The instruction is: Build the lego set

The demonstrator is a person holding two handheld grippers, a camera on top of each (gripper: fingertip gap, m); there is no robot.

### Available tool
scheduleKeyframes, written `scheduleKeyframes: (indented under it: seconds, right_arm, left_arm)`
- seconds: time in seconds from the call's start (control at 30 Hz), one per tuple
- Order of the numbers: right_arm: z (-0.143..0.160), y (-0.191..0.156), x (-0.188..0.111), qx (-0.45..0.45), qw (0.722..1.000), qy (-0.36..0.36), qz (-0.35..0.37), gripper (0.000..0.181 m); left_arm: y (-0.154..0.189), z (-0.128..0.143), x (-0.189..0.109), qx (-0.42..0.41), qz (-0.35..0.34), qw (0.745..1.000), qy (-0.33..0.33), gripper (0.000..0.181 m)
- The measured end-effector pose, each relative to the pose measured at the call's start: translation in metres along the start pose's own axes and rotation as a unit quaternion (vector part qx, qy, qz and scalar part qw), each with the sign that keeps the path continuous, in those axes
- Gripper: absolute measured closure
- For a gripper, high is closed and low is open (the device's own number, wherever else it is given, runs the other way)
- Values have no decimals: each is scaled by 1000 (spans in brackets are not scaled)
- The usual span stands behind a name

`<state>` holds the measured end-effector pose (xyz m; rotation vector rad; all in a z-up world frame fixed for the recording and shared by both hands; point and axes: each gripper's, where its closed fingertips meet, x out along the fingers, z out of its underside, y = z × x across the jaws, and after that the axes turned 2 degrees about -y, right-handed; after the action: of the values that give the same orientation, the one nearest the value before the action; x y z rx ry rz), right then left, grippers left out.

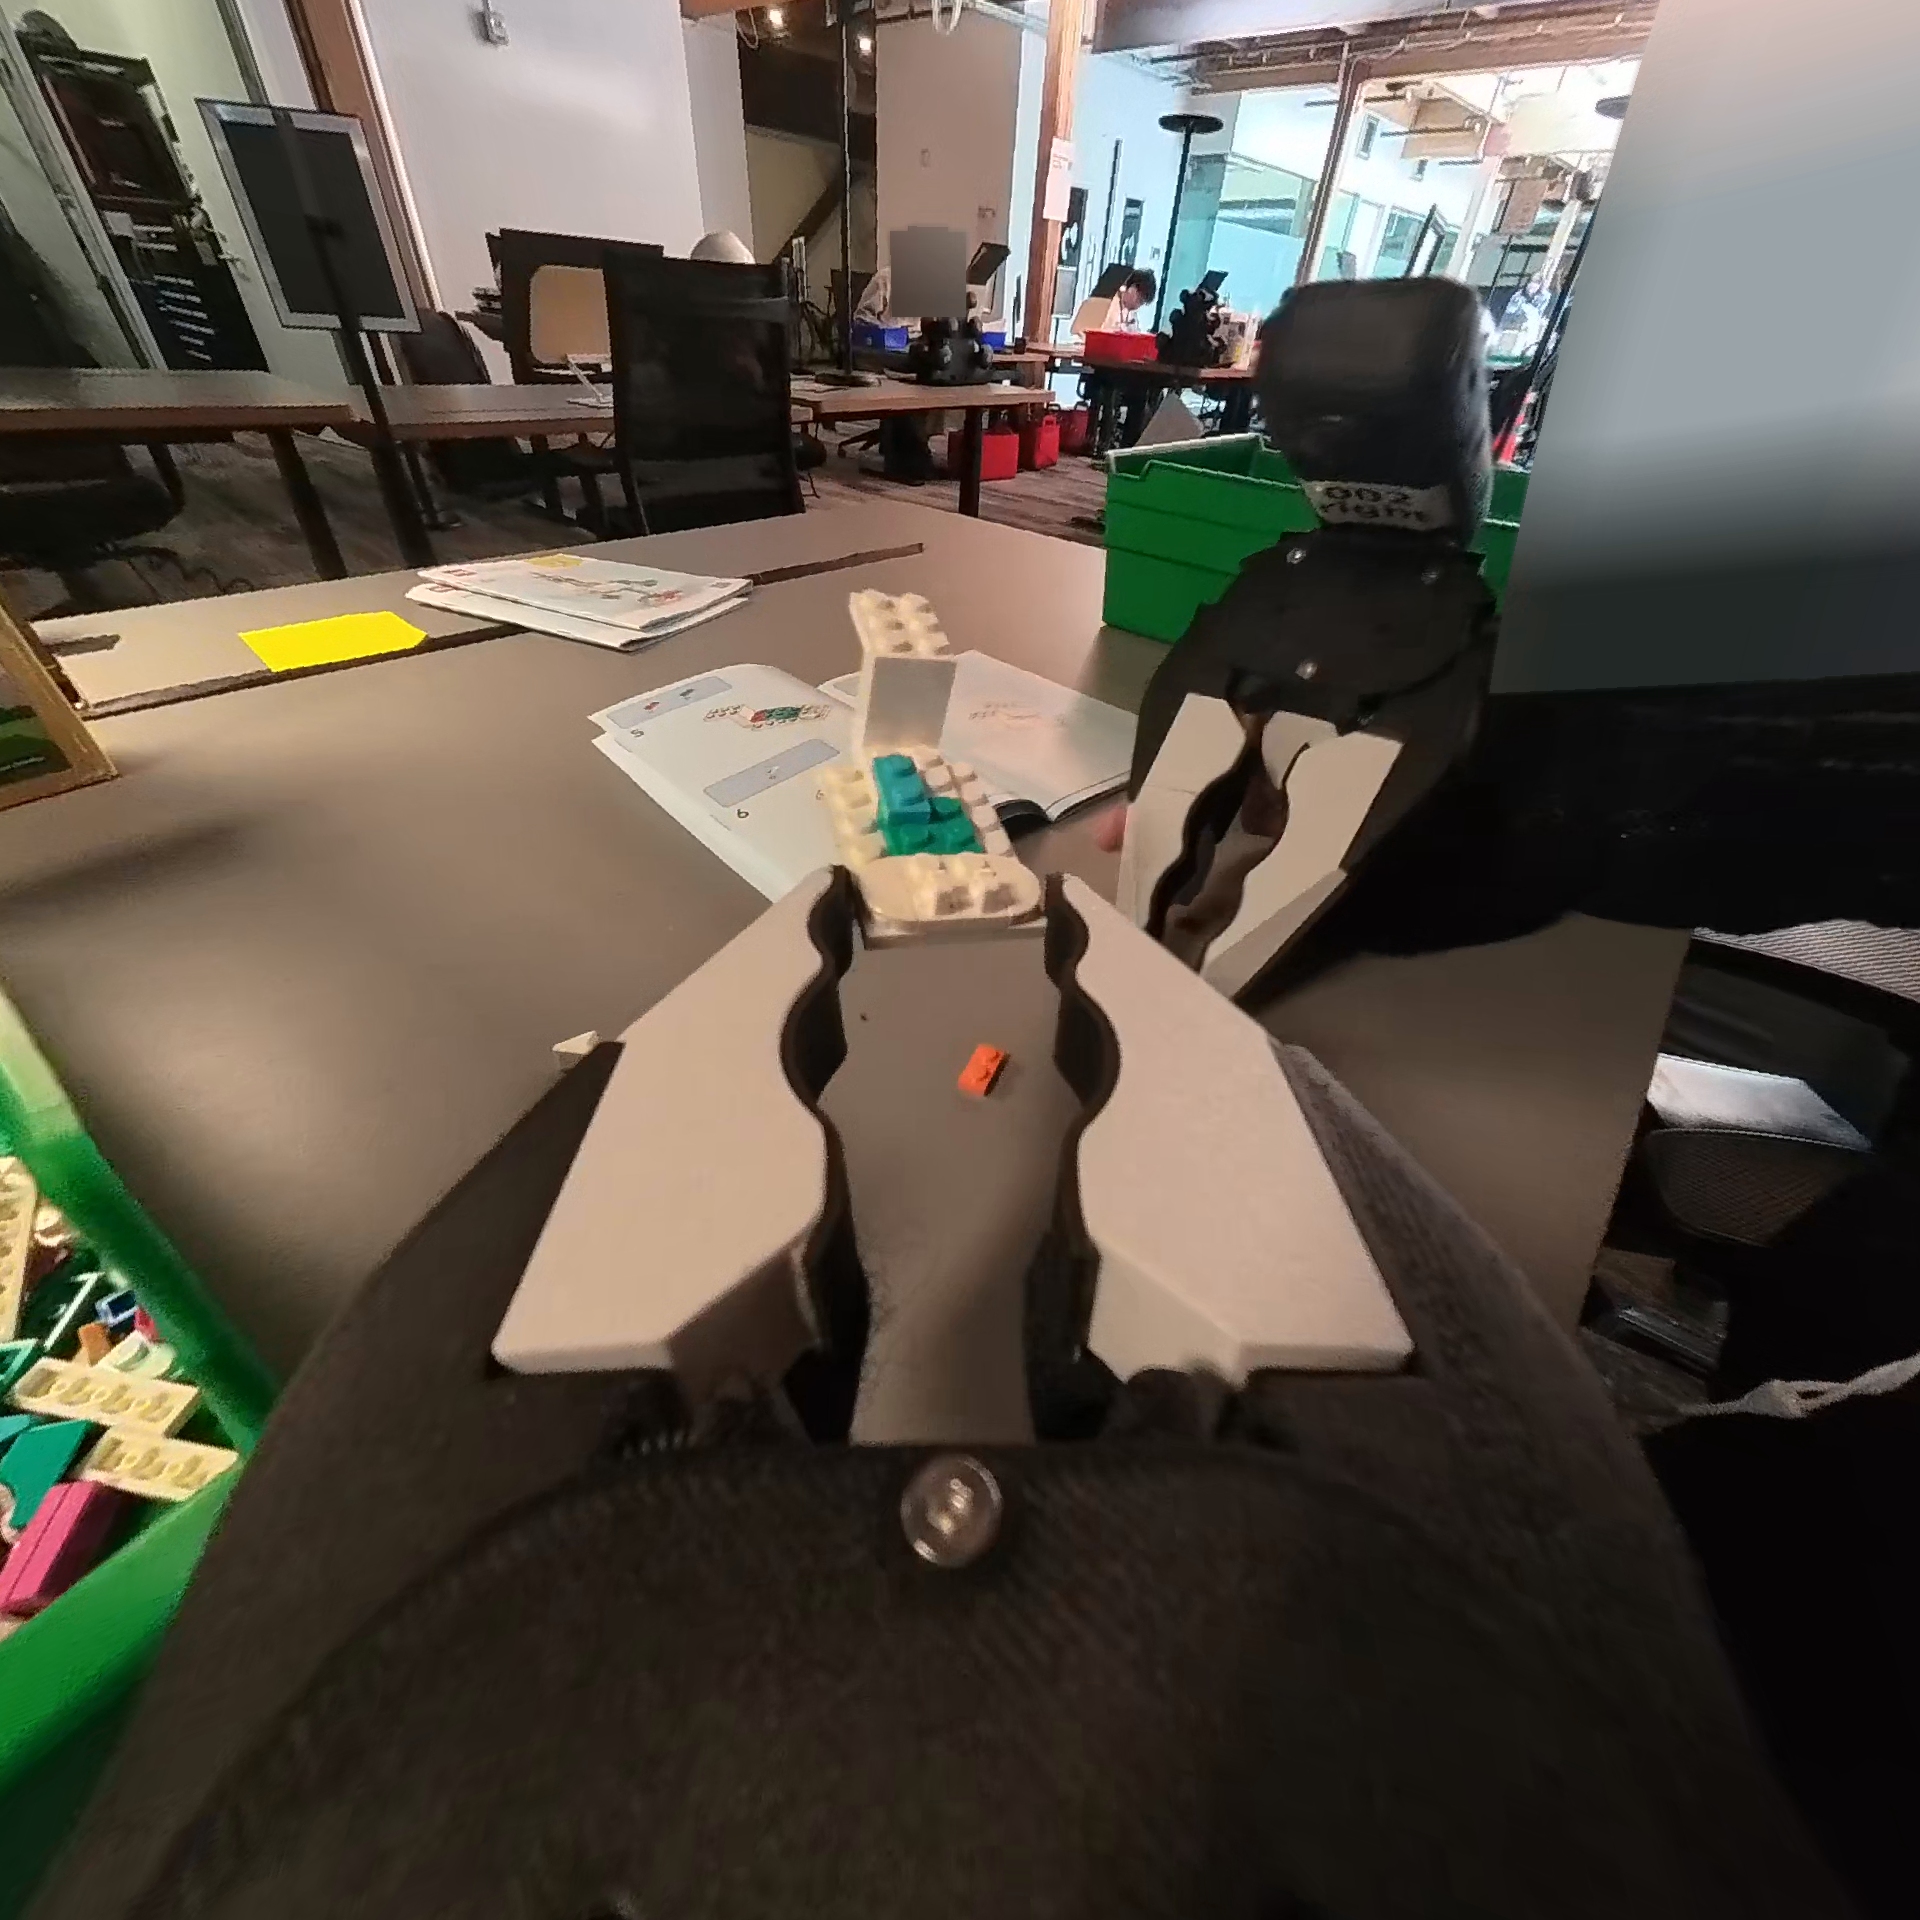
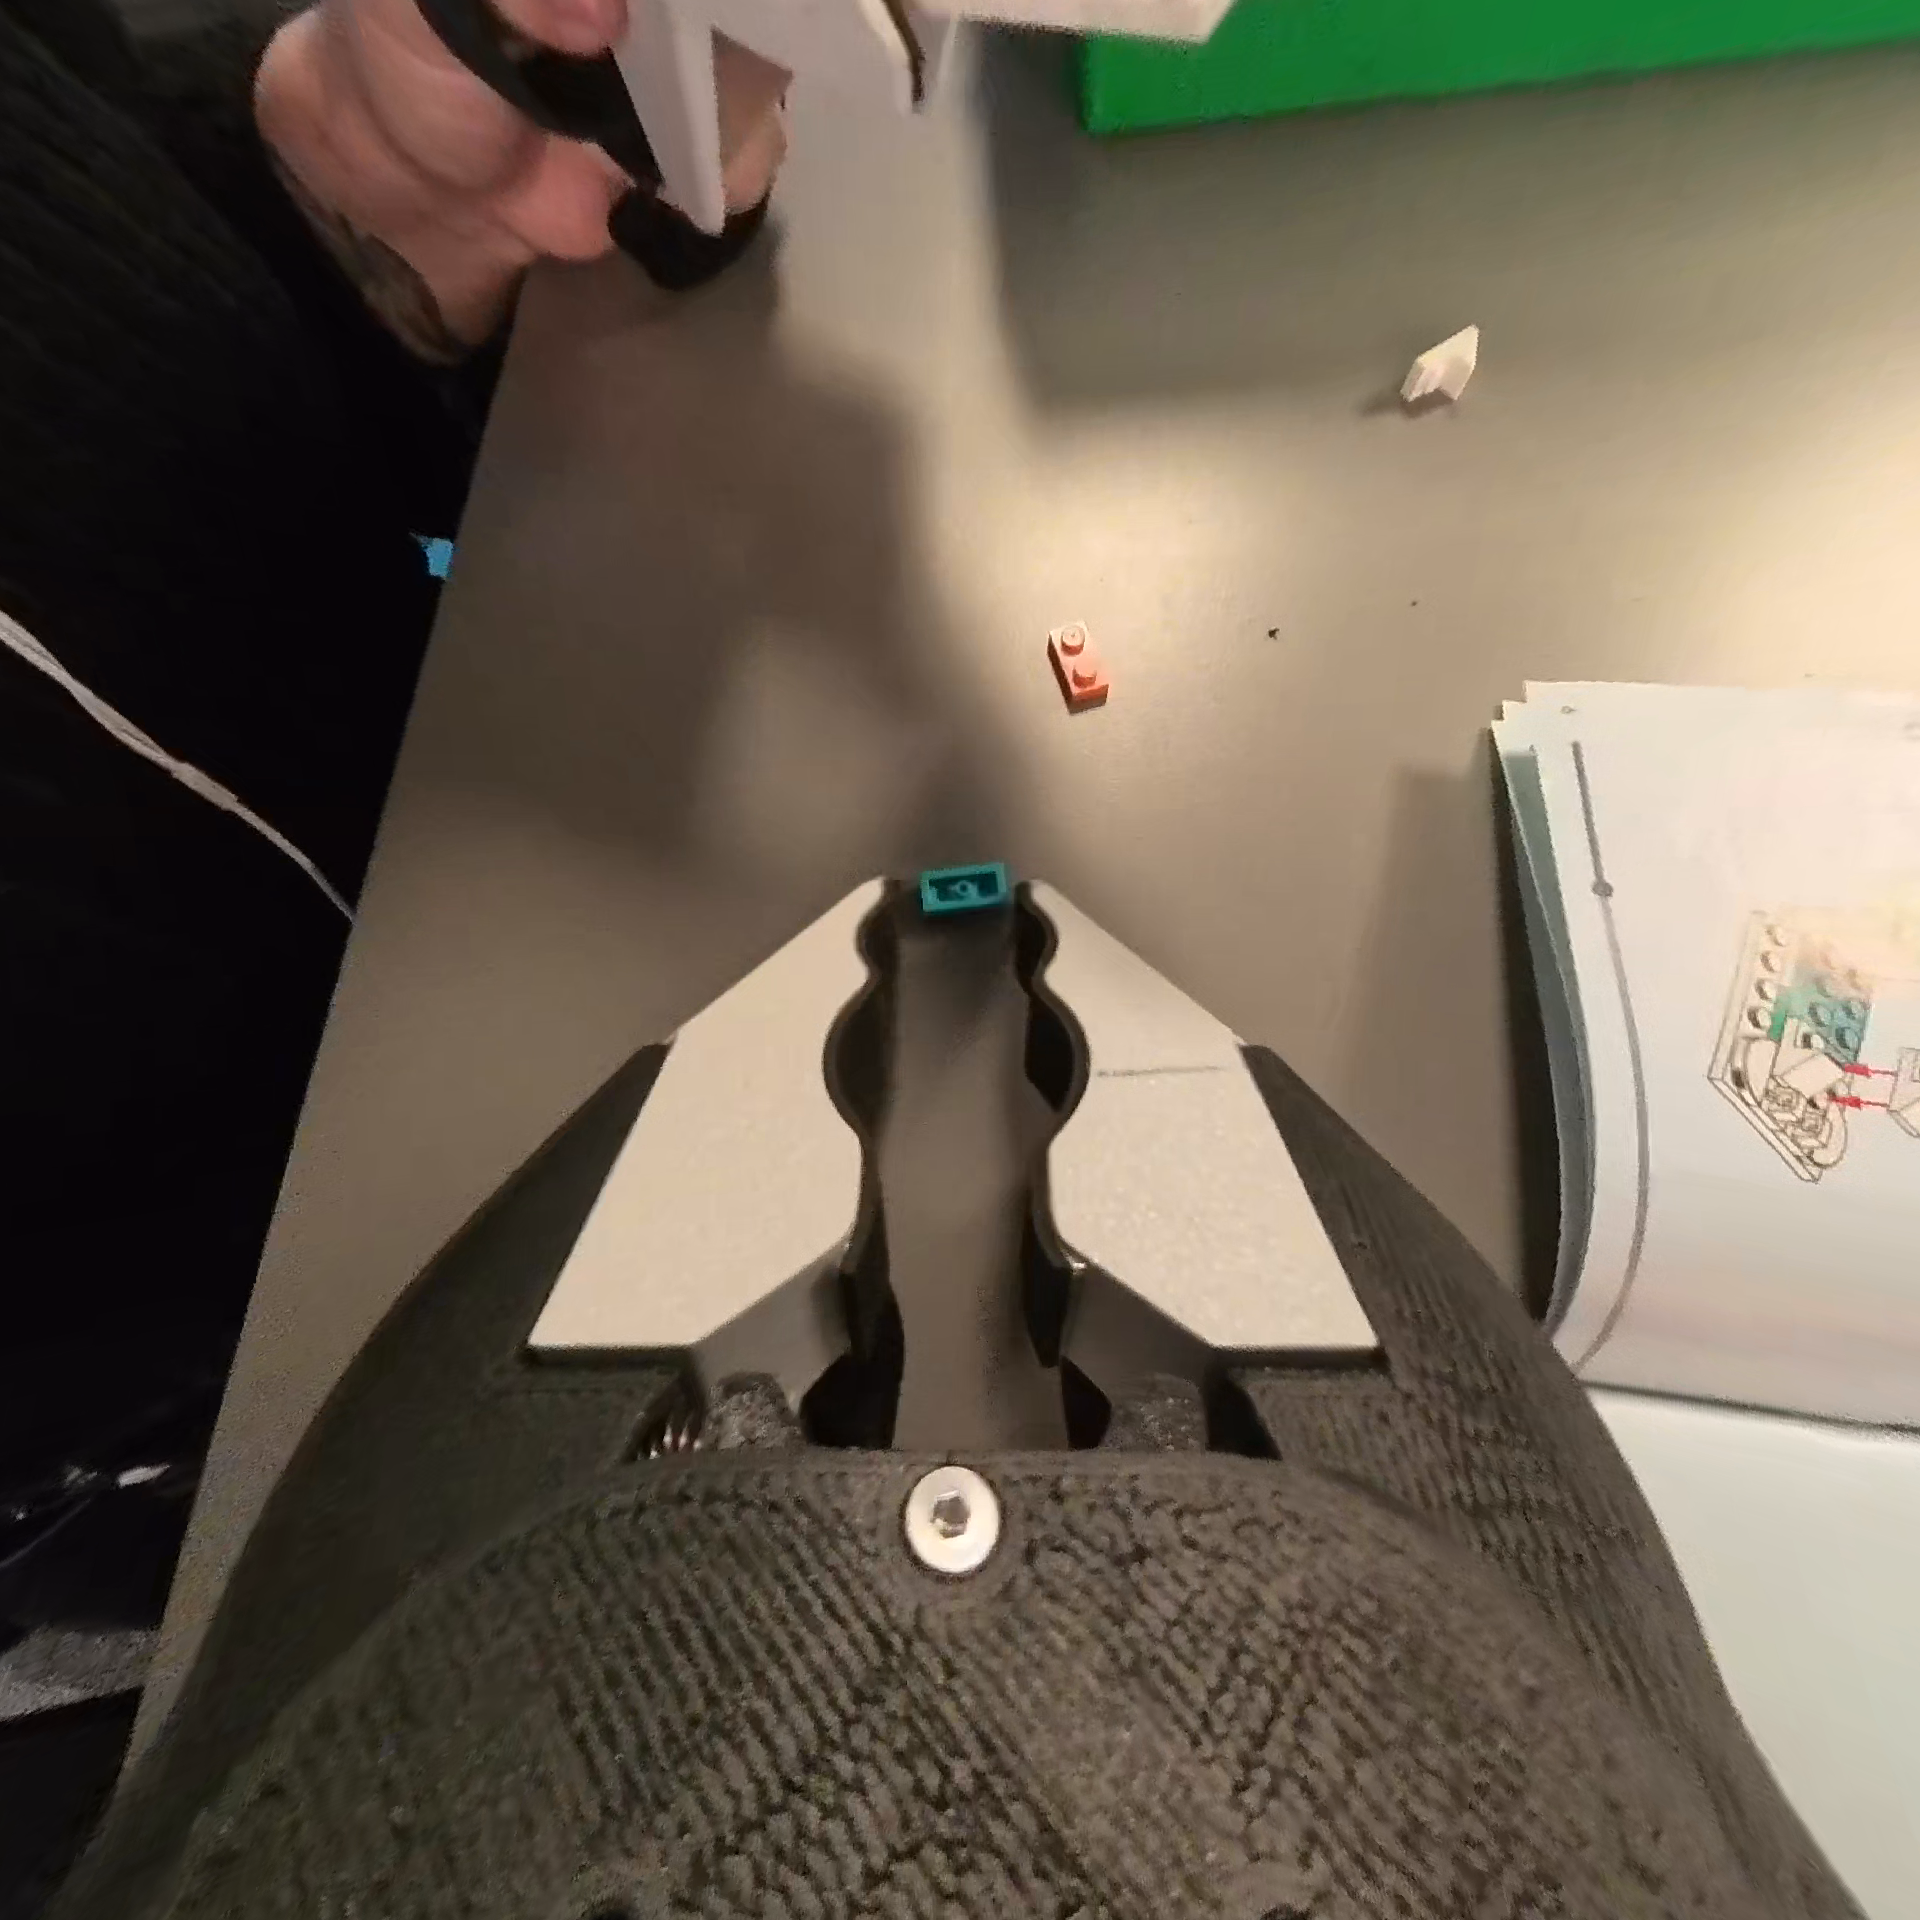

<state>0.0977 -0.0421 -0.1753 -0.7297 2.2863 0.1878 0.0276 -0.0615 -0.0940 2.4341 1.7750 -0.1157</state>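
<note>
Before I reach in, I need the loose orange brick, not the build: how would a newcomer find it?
Start at the grey table and the open instruction booklet. Beside the booklet lies the orange brick, alone on bare tabletop. It is the only orange piece out: the loose white piece lies farther off, the teal brick sits in the right gripper's jaws.

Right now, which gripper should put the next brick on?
Right, probably. The right gripper already pinches a teal brick, while the left gripper is busy holding the white model steady.
</note>
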Motion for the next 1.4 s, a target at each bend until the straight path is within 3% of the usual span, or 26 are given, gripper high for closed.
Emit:
scheduleKeyframes:
  seconds: [0.1,0.2,0.23,0.3,0.4,0.47,0.63,0.73,0.83,0.9,0.97,1.03,1.1,1.17,1.23,1.3,1.4]
  right_arm:
    - [1,0,2,-33,999,-20,16,167]
    - [4,11,-6,-164,977,-90,103,167]
    - [7,17,-10,-237,952,-136,140,167]
    - [15,26,-17,-398,864,-242,193,167]
    - [24,27,-19,-589,699,-360,188,167]
    - [25,23,-18,-661,621,-389,162,167]
    - [30,9,-13,-765,499,-399,79,167]
    - [29,-2,-9,-799,460,-384,42,166]
    - [21,-17,-4,-808,474,-350,29,145]
    - [19,-25,-3,-798,501,-334,25,137]
    - [18,-30,-4,-773,545,-323,29,136]
    - [14,-30,-6,-712,633,-300,52,135]
    - [5,-27,-8,-584,766,-255,84,142]
    - [0,-22,-10,-383,895,-201,106,153]
    - [-14,-21,-11,-194,968,-109,119,156]
    - [-24,-18,-15,-30,991,-21,125,161]
    - [-14,-22,-10,119,983,40,136,158]
  left_arm:
    - [-1,-1,0,-8,4,1000,2,146]
    - [-1,-1,-1,-9,5,1000,4,146]
    - [0,-1,-1,-9,6,1000,4,146]
    - [1,-1,-1,-6,7,1000,3,146]
    - [1,-1,-1,-1,5,1000,3,146]
    - [1,-1,-1,1,3,1000,6,146]
    - [1,-2,-2,-2,6,1000,9,146]
    - [1,-1,-2,-2,7,1000,7,146]
    - [1,-2,-2,-1,7,1000,8,146]
    - [1,-2,-2,-3,8,1000,10,146]
    - [1,-2,-2,-6,11,1000,10,146]
    - [2,-2,-3,-7,13,1000,11,146]
    - [2,-2,-3,-7,14,1000,12,146]
    - [2,-3,-3,-7,15,1000,13,146]
    - [2,-3,-3,-8,15,1000,13,146]
    - [1,-3,-3,-9,12,1000,13,146]
    - [-1,-2,-3,-11,5,1000,11,146]
